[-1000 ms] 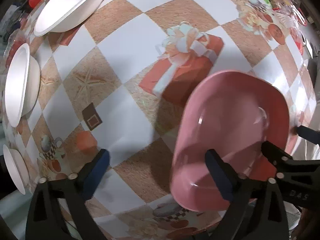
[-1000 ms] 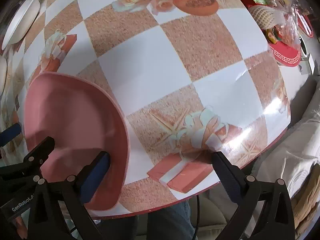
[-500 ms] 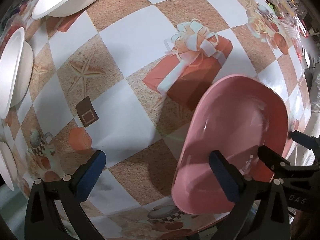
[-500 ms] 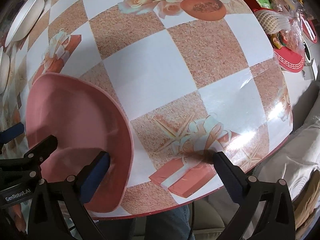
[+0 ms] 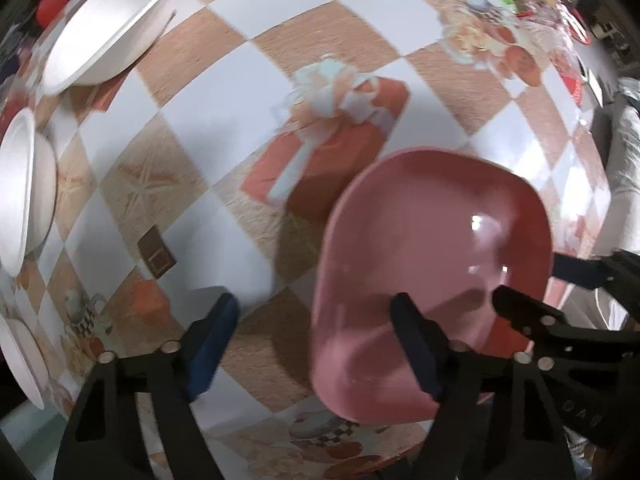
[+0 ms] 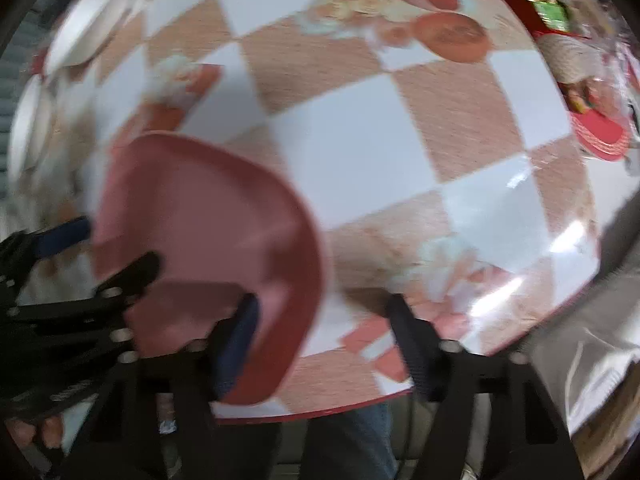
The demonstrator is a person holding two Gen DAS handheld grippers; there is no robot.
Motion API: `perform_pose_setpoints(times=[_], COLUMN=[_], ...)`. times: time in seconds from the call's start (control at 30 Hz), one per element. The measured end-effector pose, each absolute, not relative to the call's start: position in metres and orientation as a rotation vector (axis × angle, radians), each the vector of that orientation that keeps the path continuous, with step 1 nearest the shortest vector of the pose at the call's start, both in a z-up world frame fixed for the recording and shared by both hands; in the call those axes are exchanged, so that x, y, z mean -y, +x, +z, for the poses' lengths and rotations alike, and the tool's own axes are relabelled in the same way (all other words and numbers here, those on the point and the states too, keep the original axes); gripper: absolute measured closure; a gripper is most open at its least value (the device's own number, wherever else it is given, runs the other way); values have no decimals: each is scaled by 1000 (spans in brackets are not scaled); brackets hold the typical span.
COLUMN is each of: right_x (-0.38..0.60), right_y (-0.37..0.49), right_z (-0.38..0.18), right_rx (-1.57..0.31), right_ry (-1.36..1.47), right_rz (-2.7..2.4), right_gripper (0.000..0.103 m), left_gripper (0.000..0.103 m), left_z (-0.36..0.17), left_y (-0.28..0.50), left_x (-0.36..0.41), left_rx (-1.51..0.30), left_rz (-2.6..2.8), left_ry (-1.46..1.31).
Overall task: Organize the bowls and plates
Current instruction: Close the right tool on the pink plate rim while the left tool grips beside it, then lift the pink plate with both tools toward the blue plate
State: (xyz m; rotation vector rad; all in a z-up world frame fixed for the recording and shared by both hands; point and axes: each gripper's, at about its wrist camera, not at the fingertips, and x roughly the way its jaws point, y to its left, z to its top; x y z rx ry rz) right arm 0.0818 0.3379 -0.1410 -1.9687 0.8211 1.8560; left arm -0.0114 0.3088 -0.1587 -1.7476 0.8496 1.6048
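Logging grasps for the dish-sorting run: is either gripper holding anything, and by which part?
Nothing gripped yet. The left gripper and right gripper straddle opposite rims of the pink dish, jaws closing.

Both tongs are narrowing from their earlier full spread. Left tongs (image 5: pixel 316 334): jaws closing, the two fingers standing nearer each other than half a second ago; the right-hand finger lies inside the pink bowl (image 5: pixel 432 264), the other outside over the worktop (image 5: pixel 224 152), so the bowl's near wall sits between them. Right tongs (image 6: pixel 324 338): jaws closing more sharply; the left-hand finger is over the pink bowl's rim, the other over the printed cloth. Whether any pad presses on the rim cannot be told. Both views are now motion-blurred, unlike the earlier sharp ones.
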Motion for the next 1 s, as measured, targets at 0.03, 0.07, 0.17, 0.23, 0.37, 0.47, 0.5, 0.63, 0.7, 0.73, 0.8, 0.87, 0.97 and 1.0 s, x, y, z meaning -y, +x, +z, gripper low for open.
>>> perform_pose_setpoints(times=[0.03,0.07,0.17,0.23,0.37,0.47,0.5,0.63,0.7,0.73,0.8,0.87,0.97,1.0], right_x=[-338,-339,-344,-346,-350,-354,-354,-347,-344,-343,-337,-332,-328,-328], right_y=[81,81,84,87,94,98,96,98,94,93,91,91,91,88], right_z=[-141,-141,-144,-144,-146,-147,-146,-146,-145,-145,-147,-147,-147,-146], right_rx=[-848,-902,-1003,-1028,-1054,-1056,-1052,-996,-958,-941,-885,-825,-799,-805], right_ry=[-1963,-1959,-1946,-1935,-1937,-1939,-1943,-1965,-1976,-1980,-1992,-2002,-2004,-2004], right_rz=[1871,1882,1866,1863,1853,1850,1851,1864,1872,1876,1890,1908,1914,1908], right_gripper=[60,66,72,73,73,73,73,73,73,73,73,73,73,76], left_gripper=[29,35,58,58,68,70,70,70,70,71,71,71,72,72], left_z=[-158,-157,-153,-153,-152,-153,-152,-148,-148,-150,-153,-153,-153,-152], left_y=[-10,-9,-1,4,8,14,17,30,35,37,40,42,44,41], left_x=[-311,-313,-321,-324,-319,-310,-306,-291,-283,-279,-270,-265,-259,-260], left_rx=[-854,-859,-877,-905,-876,-873,-874,-869,-853,-844,-829,-817,-810,-810], left_rz=[1599,1592,1550,1529,1534,1534,1540,1566,1571,1572,1580,1586,1586,1587], left_ry=[-1743,-1730,-1700,-1699,-1722,-1743,-1746,-1745,-1755,-1765,-1764,-1758,-1761,-1765])
